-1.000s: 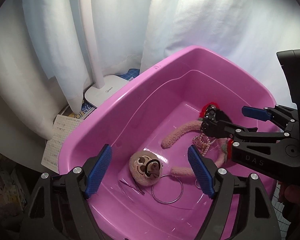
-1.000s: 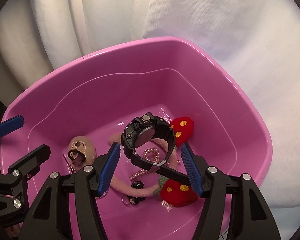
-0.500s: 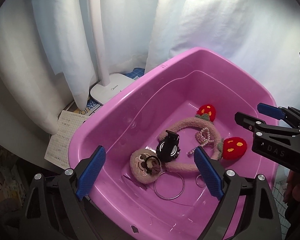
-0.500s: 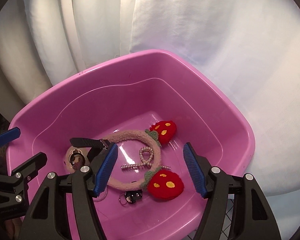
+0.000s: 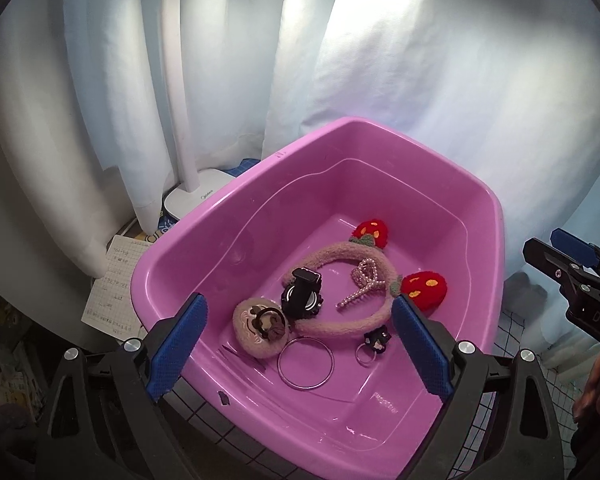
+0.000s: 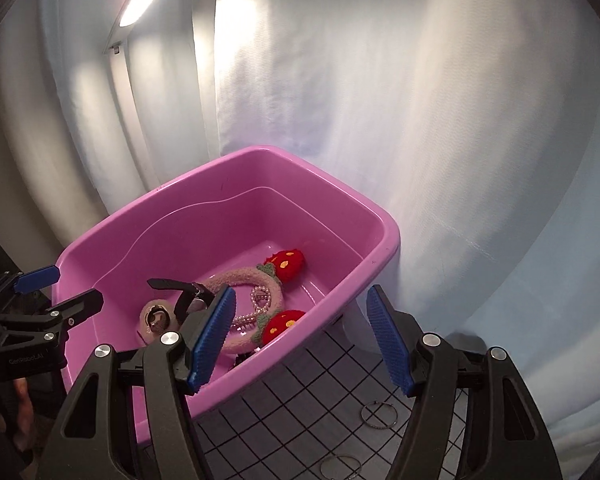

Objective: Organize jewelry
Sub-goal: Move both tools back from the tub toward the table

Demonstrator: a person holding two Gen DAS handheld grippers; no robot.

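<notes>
Pink tub (image 5: 452,184) is holding the watch (image 5: 302,294) w/ other bits; left tongs (image 5: 298,346) (jaws just widening) and right tongs (image 6: 300,338) are hanging open, empty; next: rings (image 6: 378,414) on tabletop (image 6: 300,392).

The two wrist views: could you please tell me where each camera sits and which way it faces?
Left wrist: on the left claw, looking down into the pink tub; its open blue pads frame the watch; the right claw shows at the right edge.
Right wrist: on the right claw, open, over the tub's near rim and gridded mat; the left claw shows at the left.
Shared: tub, headband.
</notes>
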